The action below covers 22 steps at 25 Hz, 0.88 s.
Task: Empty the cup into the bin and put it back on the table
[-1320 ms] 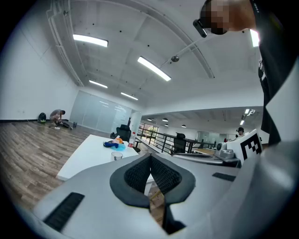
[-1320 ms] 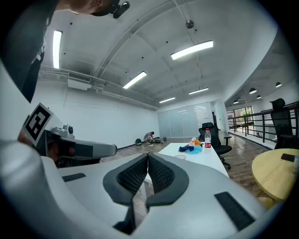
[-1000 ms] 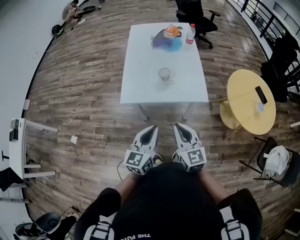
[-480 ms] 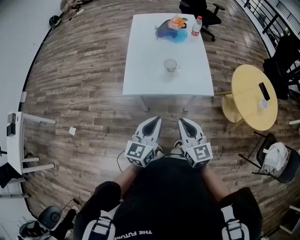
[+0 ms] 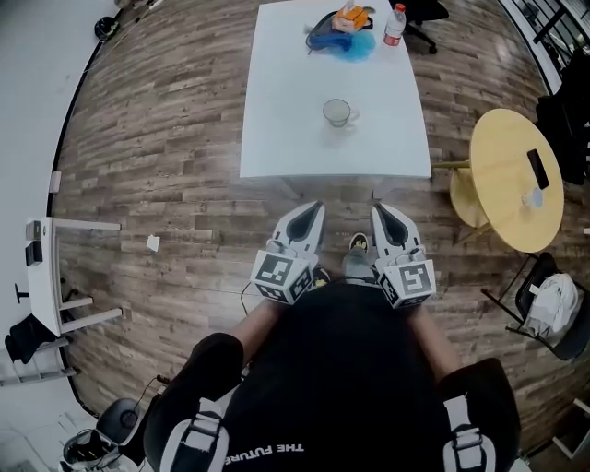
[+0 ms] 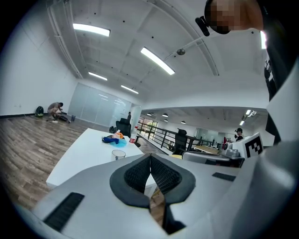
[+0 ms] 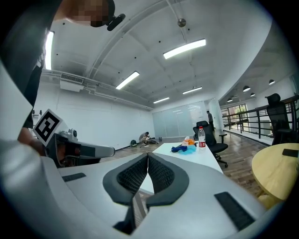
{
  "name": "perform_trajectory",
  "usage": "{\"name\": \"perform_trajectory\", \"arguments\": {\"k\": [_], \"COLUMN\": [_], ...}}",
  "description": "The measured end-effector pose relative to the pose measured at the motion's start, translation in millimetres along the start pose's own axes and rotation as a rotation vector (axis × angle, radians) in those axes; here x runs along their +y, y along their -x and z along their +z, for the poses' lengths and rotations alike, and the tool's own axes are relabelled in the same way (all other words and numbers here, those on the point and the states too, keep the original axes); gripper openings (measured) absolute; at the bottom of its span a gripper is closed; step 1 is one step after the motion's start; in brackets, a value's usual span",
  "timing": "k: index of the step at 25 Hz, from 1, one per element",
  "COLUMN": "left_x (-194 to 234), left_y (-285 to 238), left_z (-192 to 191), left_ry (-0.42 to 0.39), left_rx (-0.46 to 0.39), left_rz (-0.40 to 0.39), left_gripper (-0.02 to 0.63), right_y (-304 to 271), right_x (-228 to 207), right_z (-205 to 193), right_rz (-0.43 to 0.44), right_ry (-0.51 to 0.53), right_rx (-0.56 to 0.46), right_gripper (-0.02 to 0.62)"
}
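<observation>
1. Both tongs are clenched and empty. The 2 jaws of the left gripper press together with nothing between them, and it is the same for the right gripper. They are held side by side in front of the person's body and point toward the table, just short of its near edge.
2. The small clear glass cup stands upright near the middle of the white rectangular table, well apart from both grippers. What is inside the cup I cannot tell.
3. At the far end of the table lie a blue cloth with an orange packet on it, and a clear plastic bottle with a red cap stands beside them. A round yellow table is at the right.
4. I judge that the task has hardly begun: the cup is not yet grasped, and no view shows the bin.
5. What could go wrong:
   - If a gripper arrives with its jaws closed, it will push the cup and may tip it over.
   - The glass is smooth, so a weak or off-centre grip may let it slip.
   - The cup is far from the table edge, so a long reach could be unsteady.
   - Tilting the cup while carrying it may spill the contents on the floor before the bin.
</observation>
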<state>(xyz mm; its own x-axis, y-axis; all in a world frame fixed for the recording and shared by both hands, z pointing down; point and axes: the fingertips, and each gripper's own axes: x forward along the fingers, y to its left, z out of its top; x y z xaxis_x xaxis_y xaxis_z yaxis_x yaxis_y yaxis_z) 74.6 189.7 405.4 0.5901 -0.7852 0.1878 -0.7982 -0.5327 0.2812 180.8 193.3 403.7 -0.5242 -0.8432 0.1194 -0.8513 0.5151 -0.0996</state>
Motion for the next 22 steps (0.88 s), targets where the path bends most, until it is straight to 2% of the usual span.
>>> {"name": "perform_trajectory", "arguments": {"k": [4,11,17,22], "left_x": [3,14,39,78], "left_y": [-42,-102,-126,-143], "left_z": [10,22,20,23], "left_ry": [-0.024,-0.031,-0.035,-0.032], "left_rx": [0.0,0.003,0.035,0.067], "left_rz": [0.015,0.09,0.126,0.11], "left_gripper": [0.021,0.021,0.021,0.021], "right_y": [-19,-54,-88,-129], "right_x": [-38,-92,-109,-103], "right_z": [-1,0,-8,-9], "right_rz": [-0.009,0.029,0.058,0.072], "right_ry": [-0.027,-0.046,-0.061,-0.048], "right_rx": [-0.012,-0.007,0.031,0.057], "right_gripper": [0.017,0.017,0.017,0.017]}}
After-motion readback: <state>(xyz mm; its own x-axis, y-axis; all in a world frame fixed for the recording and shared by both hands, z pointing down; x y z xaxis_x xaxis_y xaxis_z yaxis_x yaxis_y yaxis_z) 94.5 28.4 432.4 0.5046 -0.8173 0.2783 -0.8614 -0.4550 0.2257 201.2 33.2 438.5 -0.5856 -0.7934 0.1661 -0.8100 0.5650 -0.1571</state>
